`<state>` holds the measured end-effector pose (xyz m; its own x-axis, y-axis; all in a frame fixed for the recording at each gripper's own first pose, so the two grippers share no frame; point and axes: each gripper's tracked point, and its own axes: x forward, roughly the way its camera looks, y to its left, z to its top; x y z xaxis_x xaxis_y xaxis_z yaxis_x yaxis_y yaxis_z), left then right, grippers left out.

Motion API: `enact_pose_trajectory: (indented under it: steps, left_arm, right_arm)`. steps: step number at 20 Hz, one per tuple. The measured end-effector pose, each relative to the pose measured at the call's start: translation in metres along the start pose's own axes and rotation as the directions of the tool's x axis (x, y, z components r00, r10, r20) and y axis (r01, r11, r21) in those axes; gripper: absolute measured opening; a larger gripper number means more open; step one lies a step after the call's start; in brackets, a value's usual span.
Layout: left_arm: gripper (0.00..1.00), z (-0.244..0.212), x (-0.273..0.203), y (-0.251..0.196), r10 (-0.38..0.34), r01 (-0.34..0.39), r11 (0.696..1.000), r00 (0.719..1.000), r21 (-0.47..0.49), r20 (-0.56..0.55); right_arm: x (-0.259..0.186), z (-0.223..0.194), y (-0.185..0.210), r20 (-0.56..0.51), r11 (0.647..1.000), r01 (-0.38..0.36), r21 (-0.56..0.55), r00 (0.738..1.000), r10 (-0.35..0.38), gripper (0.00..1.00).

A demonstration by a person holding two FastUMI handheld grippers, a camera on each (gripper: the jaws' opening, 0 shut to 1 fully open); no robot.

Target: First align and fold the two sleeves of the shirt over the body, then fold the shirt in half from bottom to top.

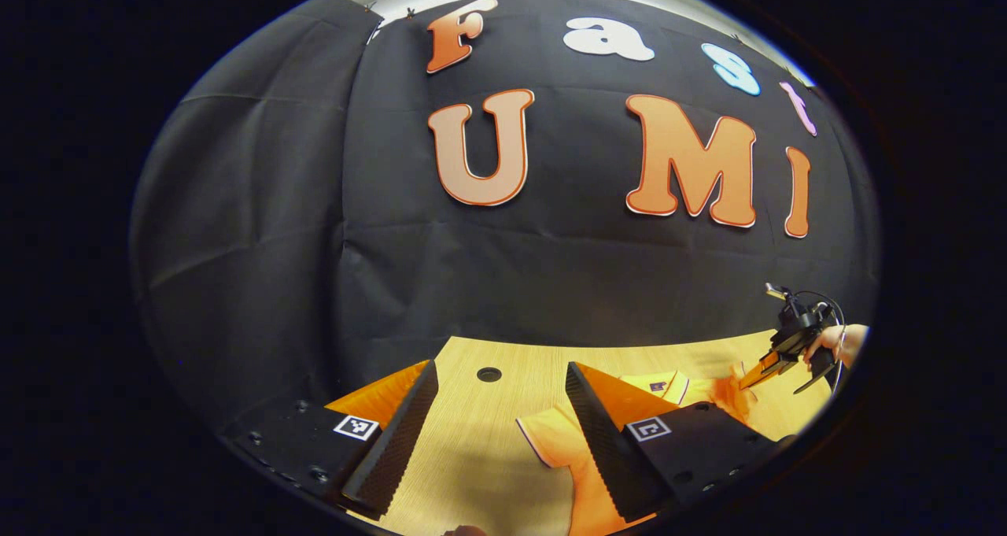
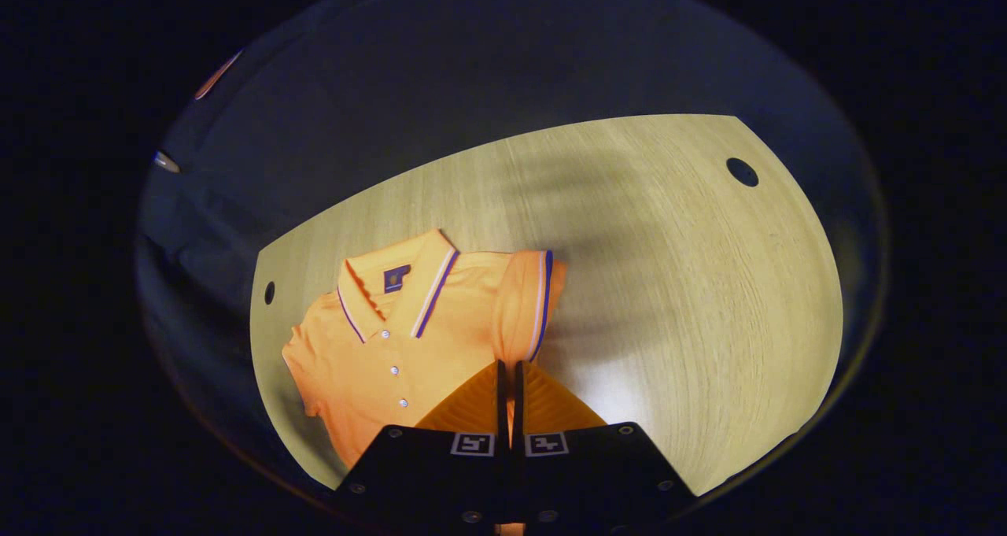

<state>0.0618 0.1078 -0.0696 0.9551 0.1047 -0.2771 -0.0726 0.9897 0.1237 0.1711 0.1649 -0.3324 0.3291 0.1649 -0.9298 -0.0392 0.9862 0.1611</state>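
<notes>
The shirt lies collar-up on the bench, one sleeve folded over its body; the right gripper has its jaws closed on that sleeve's edge; the left gripper hovers above the bench, jaws open.

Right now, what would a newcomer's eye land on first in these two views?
The orange polo shirt lies on the pale wooden table, one sleeve drawn over its body. In the right gripper view the right gripper has its fingers closed at that sleeve's edge. The left gripper stands open above the table.
</notes>
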Motion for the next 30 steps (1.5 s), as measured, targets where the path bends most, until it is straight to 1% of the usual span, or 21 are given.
enact_pose_trajectory:
  steps: [2,6,8,9,11,12,13,14,15,16,18,19,20,21,23,25,28,29,30]
  left_arm:
    - [0.98,-0.002,-0.002,0.010,0.003,-0.003,1.000,1.000,-0.004,0.001]
    - [0.96,-0.009,-0.008,0.028,0.013,-0.013,1.000,1.000,-0.025,-0.009]
    - [0.98,-0.016,-0.010,0.036,0.019,-0.020,0.999,1.000,-0.029,-0.021]
    - [1.00,-0.019,-0.012,0.039,0.022,-0.023,0.999,0.999,-0.030,-0.026]
    - [0.98,-0.025,-0.013,0.045,0.028,-0.030,0.999,0.999,-0.034,-0.037]
    - [0.98,-0.026,-0.014,0.046,0.029,-0.031,0.999,0.999,-0.039,-0.041]
    - [0.98,-0.027,-0.014,0.047,0.029,-0.030,0.999,0.999,-0.045,-0.042]
    - [0.98,-0.028,-0.014,0.048,0.028,-0.031,0.998,0.999,-0.050,-0.044]
    - [0.98,-0.030,-0.014,0.048,0.027,-0.029,0.998,0.999,-0.054,-0.046]
    - [0.98,-0.030,-0.015,0.047,0.025,-0.028,0.998,0.999,-0.058,-0.048]
    - [0.98,-0.030,-0.013,0.044,0.021,-0.024,0.998,0.998,-0.062,-0.052]
    - [0.98,-0.031,-0.013,0.041,0.014,-0.017,0.998,0.998,-0.061,-0.055]
    - [0.98,-0.032,-0.011,0.038,0.001,-0.005,0.998,0.998,-0.062,-0.062]
    - [0.98,-0.034,-0.007,0.032,-0.015,0.010,0.998,0.997,-0.069,-0.075]
    - [0.98,-0.039,0.001,0.019,-0.059,0.047,0.993,0.992,-0.108,-0.112]
    - [0.98,-0.049,0.016,0.005,-0.100,0.069,0.982,0.980,-0.174,-0.171]
    - [0.99,-0.066,0.037,-0.020,-0.168,0.079,0.948,0.947,-0.308,-0.273]
    - [0.98,-0.076,0.044,-0.028,-0.178,0.069,0.941,0.933,-0.330,-0.313]
    - [0.98,-0.085,0.050,-0.035,-0.191,0.062,0.938,0.912,-0.340,-0.362]
  right_arm:
    - [0.002,-0.011,0.022,-0.025,0.999,-0.016,-0.030,1.000,0.015,0.00]
    - [0.015,-0.031,0.057,-0.057,0.996,-0.013,-0.089,0.998,0.008,0.00]
    - [0.018,-0.038,0.080,-0.069,0.992,-0.050,-0.114,0.997,0.042,0.00]
    - [0.020,-0.042,0.087,-0.070,0.990,-0.055,-0.130,0.997,0.046,0.01]
    - [0.022,-0.044,0.090,-0.059,0.981,-0.026,-0.190,0.998,0.015,0.02]
    - [0.024,-0.046,0.093,-0.053,0.979,-0.028,-0.204,0.998,0.018,0.02]
    - [0.023,-0.048,0.103,-0.058,0.977,-0.055,-0.204,0.997,0.044,0.02]
    - [0.021,-0.054,0.121,-0.084,0.974,-0.126,-0.189,0.990,0.112,0.07]
    - [0.016,-0.060,0.138,-0.103,0.965,-0.187,-0.184,0.980,0.170,0.07]
    - [0.015,-0.060,0.152,-0.102,0.954,-0.229,-0.192,0.972,0.213,0.19]
    - [0.014,-0.061,0.160,-0.082,0.944,-0.242,-0.224,0.970,0.230,0.64]
    - [0.009,-0.059,0.159,-0.070,0.944,-0.241,-0.227,0.970,0.231,0.72]
    - [0.005,-0.056,0.156,-0.060,0.946,-0.231,-0.227,0.973,0.223,0.94]
    - [0.003,-0.052,0.147,-0.043,0.950,-0.208,-0.233,0.978,0.204,0.99]
    - [-0.007,-0.043,0.127,-0.004,0.956,-0.175,-0.234,0.984,0.179,0.99]
    - [-0.021,-0.036,0.105,0.034,0.965,-0.155,-0.211,0.986,0.166,0.99]
    - [-0.040,-0.026,0.059,0.117,0.976,-0.067,-0.207,0.989,0.093,0.99]
    - [-0.047,-0.025,0.047,0.135,0.977,-0.047,-0.208,0.988,0.076,0.99]
    - [-0.054,-0.025,0.037,0.144,0.978,-0.045,-0.206,0.987,0.075,0.99]
